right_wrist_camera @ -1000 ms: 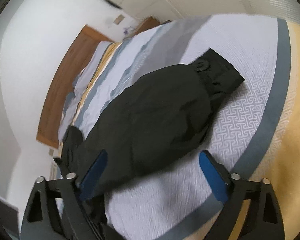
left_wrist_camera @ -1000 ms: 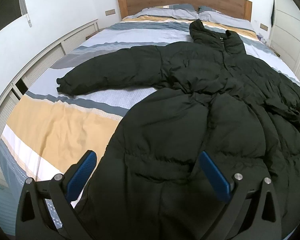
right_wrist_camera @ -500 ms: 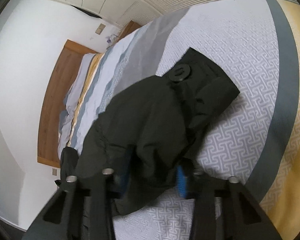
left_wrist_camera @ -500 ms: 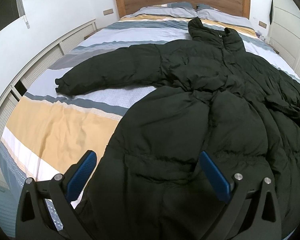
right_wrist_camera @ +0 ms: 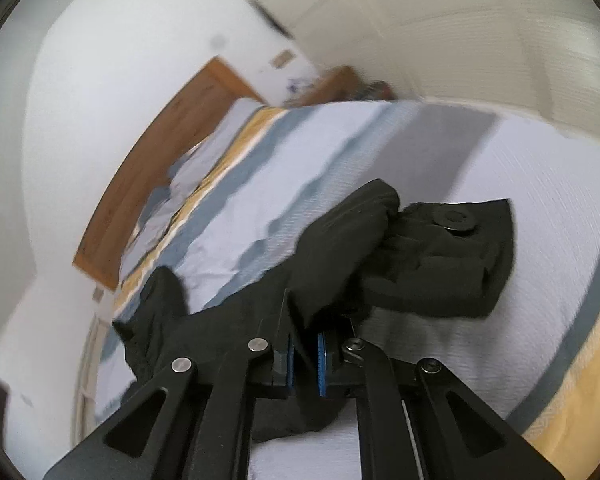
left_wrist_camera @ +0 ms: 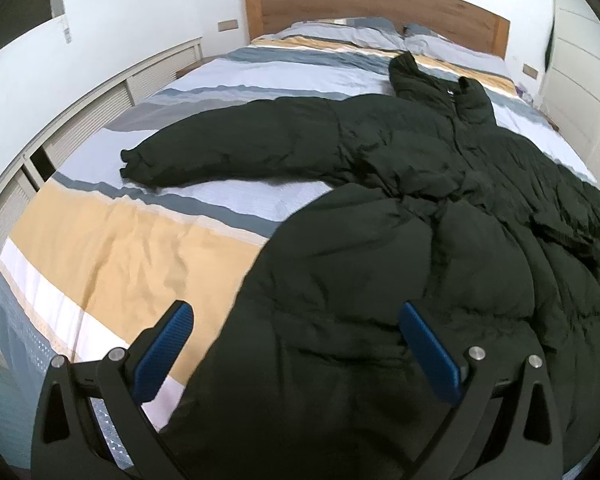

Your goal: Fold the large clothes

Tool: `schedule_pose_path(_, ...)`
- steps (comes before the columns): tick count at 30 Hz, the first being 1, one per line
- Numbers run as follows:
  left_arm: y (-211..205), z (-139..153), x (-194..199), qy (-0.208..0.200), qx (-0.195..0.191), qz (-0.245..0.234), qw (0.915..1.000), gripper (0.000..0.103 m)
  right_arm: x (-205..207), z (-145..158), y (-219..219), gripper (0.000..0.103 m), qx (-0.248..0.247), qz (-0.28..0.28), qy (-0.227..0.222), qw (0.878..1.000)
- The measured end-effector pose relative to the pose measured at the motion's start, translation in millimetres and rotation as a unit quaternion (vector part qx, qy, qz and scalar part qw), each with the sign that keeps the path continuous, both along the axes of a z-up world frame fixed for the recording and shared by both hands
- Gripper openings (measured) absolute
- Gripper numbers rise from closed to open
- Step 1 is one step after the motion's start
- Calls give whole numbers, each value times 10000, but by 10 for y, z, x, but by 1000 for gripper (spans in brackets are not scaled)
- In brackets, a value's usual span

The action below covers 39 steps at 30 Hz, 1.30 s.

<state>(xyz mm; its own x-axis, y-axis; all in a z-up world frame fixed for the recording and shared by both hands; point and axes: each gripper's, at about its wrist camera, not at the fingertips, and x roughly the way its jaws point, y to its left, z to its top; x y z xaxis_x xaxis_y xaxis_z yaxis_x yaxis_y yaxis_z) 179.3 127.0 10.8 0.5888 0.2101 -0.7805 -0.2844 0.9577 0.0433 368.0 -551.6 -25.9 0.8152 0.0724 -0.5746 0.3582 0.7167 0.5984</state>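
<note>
A large black puffer coat (left_wrist_camera: 400,240) lies spread on the striped bed (left_wrist_camera: 120,248), hood toward the headboard, its left sleeve (left_wrist_camera: 228,148) stretched out to the left. My left gripper (left_wrist_camera: 296,344) is open and empty, hovering over the coat's hem. In the right wrist view my right gripper (right_wrist_camera: 306,360) is shut on the coat's other sleeve (right_wrist_camera: 380,248) just behind the cuff (right_wrist_camera: 456,256), which has a round button and hangs above the bedcover.
A wooden headboard (left_wrist_camera: 380,4) and pillows (left_wrist_camera: 340,32) are at the far end. A slatted white wall panel (left_wrist_camera: 80,120) runs along the left of the bed; white wardrobe doors (left_wrist_camera: 580,60) stand at the right.
My right gripper closed on the sleeve near its cuff and lifted it off the bedcover, with the view tilting. My left gripper stayed open and moved back and up a little.
</note>
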Motion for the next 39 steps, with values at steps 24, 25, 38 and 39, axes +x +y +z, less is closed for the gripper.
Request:
schedule_pose_path(24,654,108,-326,-337,-345,557,9973,103,285,620,2719,8,-1447,3310,-587,9306)
schedule_pose_path(25,654,106,-330,-334,-344,555,9973,103,262,581,2843,8,-1535,3480,-540,9233)
schedule_pose_path(38,629,86,-322,-292,-344,536,9975,103,-43,-305,3738,8,-2126,4677,419,8569)
schedule_pose_path(39,621,86,-310,-286,-345,527,9976,103,-15,-314,3755,8,-2111,4662,437,8580)
